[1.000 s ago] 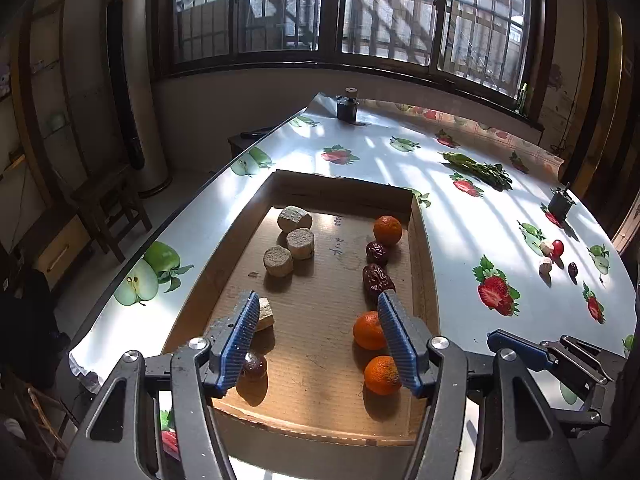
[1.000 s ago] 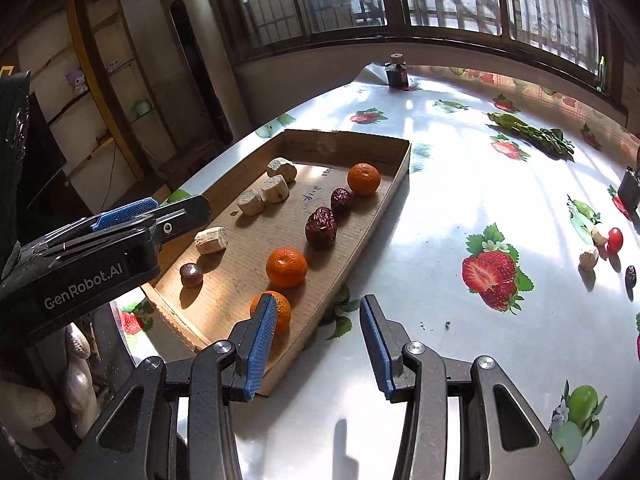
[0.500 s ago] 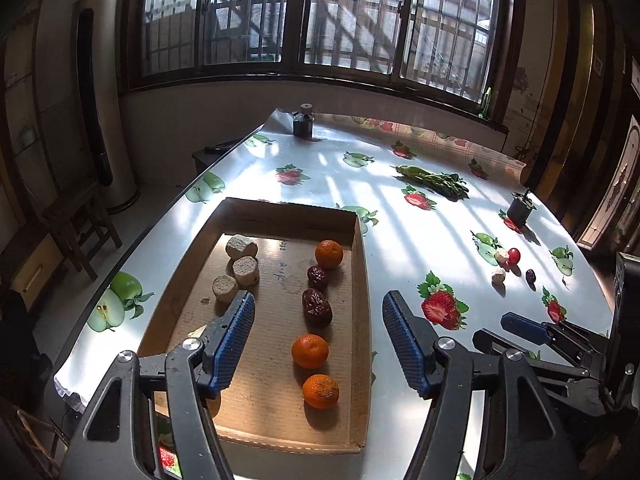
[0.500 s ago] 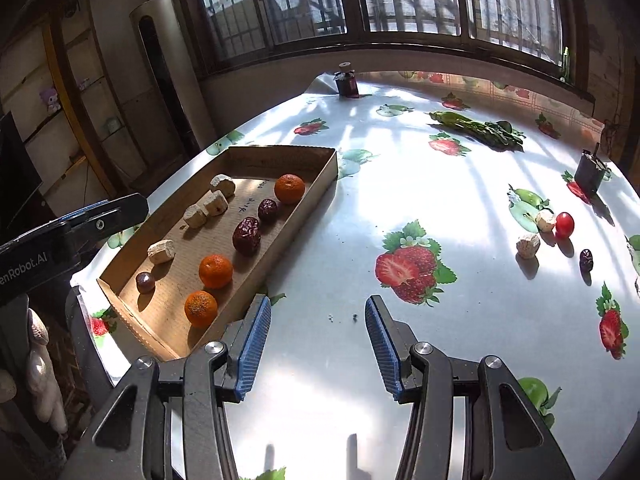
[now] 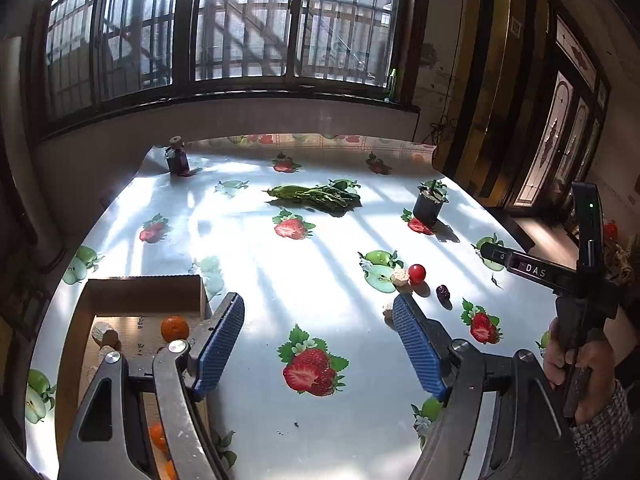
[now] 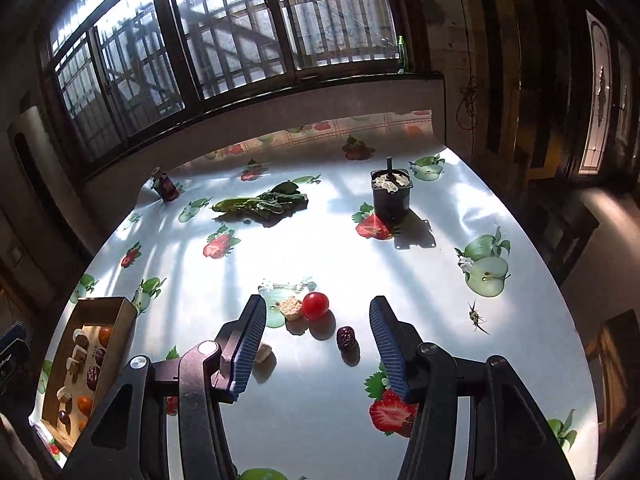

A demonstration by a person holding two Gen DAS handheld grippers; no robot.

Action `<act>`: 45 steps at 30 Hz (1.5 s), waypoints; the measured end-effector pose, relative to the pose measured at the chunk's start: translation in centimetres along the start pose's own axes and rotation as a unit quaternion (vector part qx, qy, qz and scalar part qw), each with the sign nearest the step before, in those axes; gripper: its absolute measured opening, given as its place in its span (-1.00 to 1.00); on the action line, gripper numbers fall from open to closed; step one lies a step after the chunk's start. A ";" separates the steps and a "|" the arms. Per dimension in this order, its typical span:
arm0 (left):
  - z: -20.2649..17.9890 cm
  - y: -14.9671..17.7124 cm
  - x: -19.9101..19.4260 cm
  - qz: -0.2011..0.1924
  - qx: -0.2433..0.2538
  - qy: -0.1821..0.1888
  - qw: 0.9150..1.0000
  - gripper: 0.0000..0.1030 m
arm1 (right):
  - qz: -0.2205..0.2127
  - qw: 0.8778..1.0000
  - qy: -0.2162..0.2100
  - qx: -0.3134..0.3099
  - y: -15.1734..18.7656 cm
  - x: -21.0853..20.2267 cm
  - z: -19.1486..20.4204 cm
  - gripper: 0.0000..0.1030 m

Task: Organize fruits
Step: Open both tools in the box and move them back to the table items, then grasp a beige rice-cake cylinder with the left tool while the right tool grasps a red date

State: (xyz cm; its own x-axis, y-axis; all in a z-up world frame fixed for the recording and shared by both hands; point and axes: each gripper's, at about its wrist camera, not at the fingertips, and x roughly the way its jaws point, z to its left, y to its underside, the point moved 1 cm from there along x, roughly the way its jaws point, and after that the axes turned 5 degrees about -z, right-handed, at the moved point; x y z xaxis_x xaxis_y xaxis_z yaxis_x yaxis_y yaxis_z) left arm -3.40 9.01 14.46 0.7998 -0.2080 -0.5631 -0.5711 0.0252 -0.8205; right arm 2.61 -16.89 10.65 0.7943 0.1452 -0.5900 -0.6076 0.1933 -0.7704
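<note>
The red cherry tomato (image 6: 315, 306) lies on the table (image 6: 440, 280) at twelve o'clock from the right gripper (image 6: 316, 344), touching a pale chunk (image 6: 291, 307) at its nine; a dark date (image 6: 346, 338) sits at five. Both tongs gape empty, the left gripper (image 5: 318, 344) too. Best approach: straddle only the tomato, then carry it to the cardboard tray (image 6: 124, 312) at nine.

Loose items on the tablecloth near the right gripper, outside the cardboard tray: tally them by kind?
cherry tomato: 1
red date: 1
pale chunks: 2
Total: 4
</note>
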 end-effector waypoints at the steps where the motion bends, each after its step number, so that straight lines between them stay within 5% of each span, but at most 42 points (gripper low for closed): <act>1: -0.6 0.1 1.3 0.009 0.003 0.007 1.000 0.48 | 0.005 1.000 0.001 0.008 0.2 0.8 -0.5 0.12; 5: -2.6 1.4 6.4 0.045 0.009 0.028 0.999 0.46 | 0.030 0.999 -0.005 0.028 1.7 4.2 -1.8 0.10; 9: -4.3 3.1 10.7 0.074 0.018 0.041 0.996 0.15 | 0.060 0.998 -0.008 0.025 3.2 7.5 -1.9 -0.10; 19: -7.1 5.2 17.4 0.110 0.025 0.067 0.991 0.13 | 0.085 0.996 0.002 -0.019 5.0 10.5 -2.0 -0.20; 23: -7.9 5.9 18.7 0.117 0.026 0.077 0.990 0.10 | 0.084 0.996 0.008 -0.036 5.2 10.6 -1.6 -0.21; 28: -8.3 6.2 18.8 0.105 0.035 0.076 0.991 -0.51 | 0.081 0.995 0.018 -0.047 5.3 10.5 -1.4 -0.30; 32: -7.2 6.1 18.7 0.105 0.004 0.094 0.990 -0.51 | 0.078 0.994 0.035 -0.067 5.5 10.6 -0.8 -0.36; 35: -6.5 6.2 18.5 0.104 -0.011 0.099 0.990 -0.52 | 0.078 0.994 0.038 -0.065 5.5 10.4 -1.0 -0.61; 45: -5.9 6.2 18.4 0.111 -0.020 0.119 0.987 -0.51 | 0.060 0.998 0.017 -0.013 4.9 8.9 -2.0 -0.61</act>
State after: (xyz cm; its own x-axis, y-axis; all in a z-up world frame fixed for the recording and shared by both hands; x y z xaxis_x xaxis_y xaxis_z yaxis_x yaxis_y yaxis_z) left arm 6.65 -0.38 -0.38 0.5910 -0.4249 -0.6857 -0.7379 0.0586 -0.6723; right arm 6.70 -16.61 1.07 0.7153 0.1335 -0.6860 -0.6988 0.1514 -0.6991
